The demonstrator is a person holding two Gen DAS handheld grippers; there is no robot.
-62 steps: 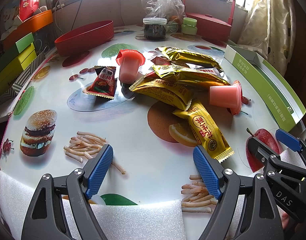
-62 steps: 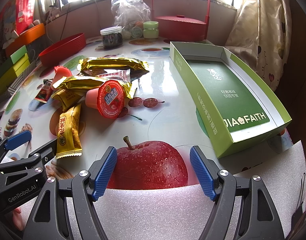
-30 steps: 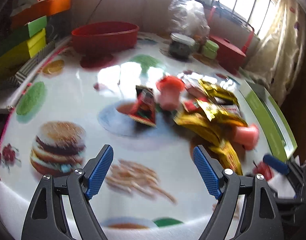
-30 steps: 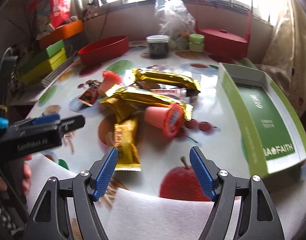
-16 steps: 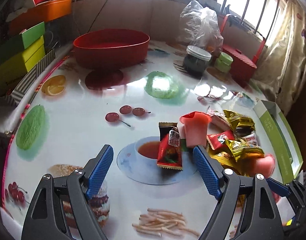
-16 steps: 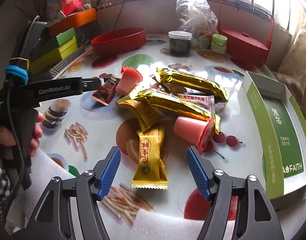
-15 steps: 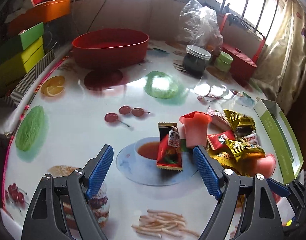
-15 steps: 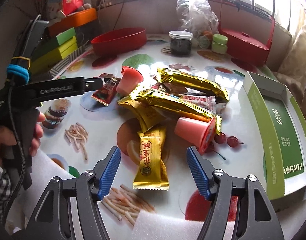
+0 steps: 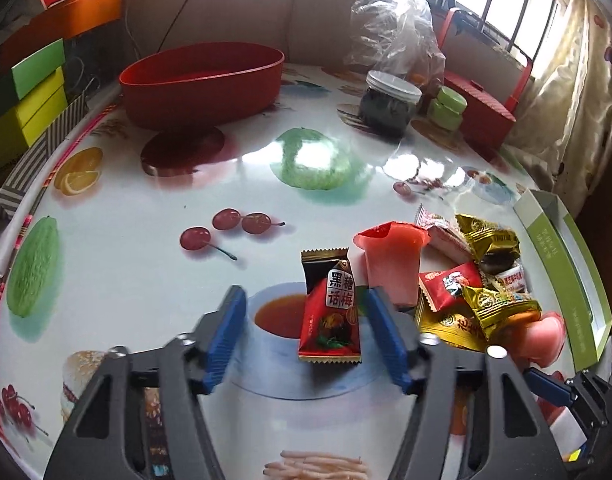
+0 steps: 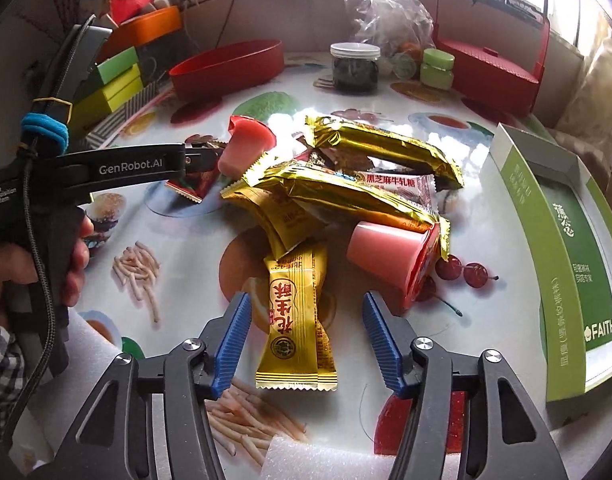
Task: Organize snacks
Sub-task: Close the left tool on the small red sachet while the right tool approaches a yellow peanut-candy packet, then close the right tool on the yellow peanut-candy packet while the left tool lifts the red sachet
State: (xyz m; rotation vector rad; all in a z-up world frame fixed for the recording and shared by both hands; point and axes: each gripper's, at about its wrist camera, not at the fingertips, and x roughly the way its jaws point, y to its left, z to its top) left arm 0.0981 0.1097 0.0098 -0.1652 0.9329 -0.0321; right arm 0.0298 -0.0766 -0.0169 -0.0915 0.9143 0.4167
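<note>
I've got both tongs closing, neither pinching yet. Left gripper (image 9: 306,340) straddles the red plum packet (image 9: 329,312) w/ gaps either side; right gripper (image 10: 306,340) brackets the yellow peanut bar (image 10: 296,320) at the pile's near end – one snack each, prob. for the green box (image 10: 561,264). Glossy fruit-print tablecloth (image 9: 146,264), cluttered window ledge behind.
</note>
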